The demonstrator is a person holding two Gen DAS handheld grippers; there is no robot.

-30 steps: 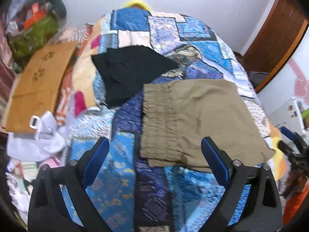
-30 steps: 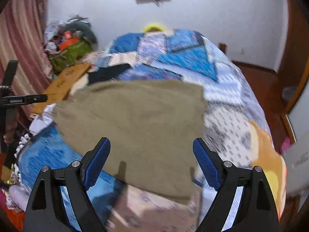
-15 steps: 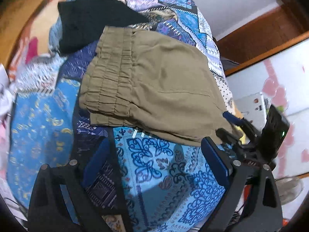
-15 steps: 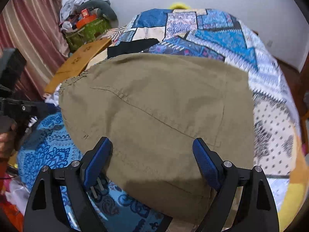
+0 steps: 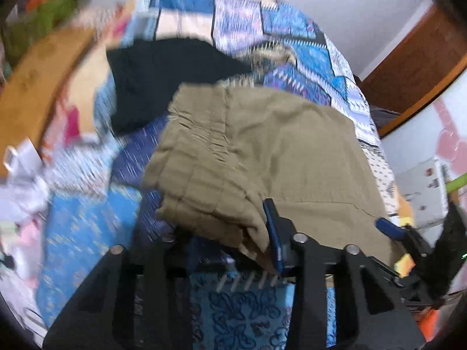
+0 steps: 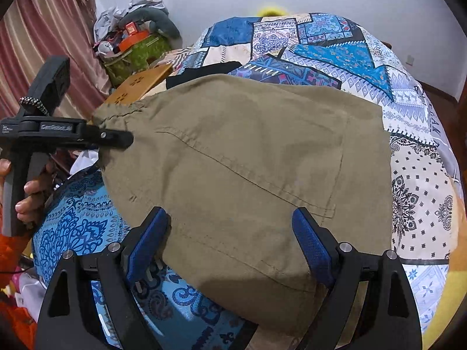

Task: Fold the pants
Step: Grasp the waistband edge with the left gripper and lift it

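Observation:
The olive-khaki pants (image 5: 262, 151) lie folded on the patterned blue bedspread (image 5: 242, 309); they also fill the middle of the right wrist view (image 6: 248, 175). My left gripper (image 5: 256, 245) is shut on the near corner of the waistband end, and it shows from the side in the right wrist view (image 6: 116, 140), pinching the gathered waistband. My right gripper (image 6: 230, 239) is open, its blue pads astride the near edge of the pants at the other end. It shows in the left wrist view (image 5: 391, 233) at the right edge.
A black garment (image 5: 163, 78) lies on the bed beyond the pants. A brown board (image 6: 137, 87) and a pile of clutter (image 6: 134, 38) sit to the left of the bed. A white wall is behind, a wooden door frame (image 5: 414, 67) to the right.
My left gripper went from open to shut on the waistband corner. My right gripper moved in closer over the pants' near edge and stayed open.

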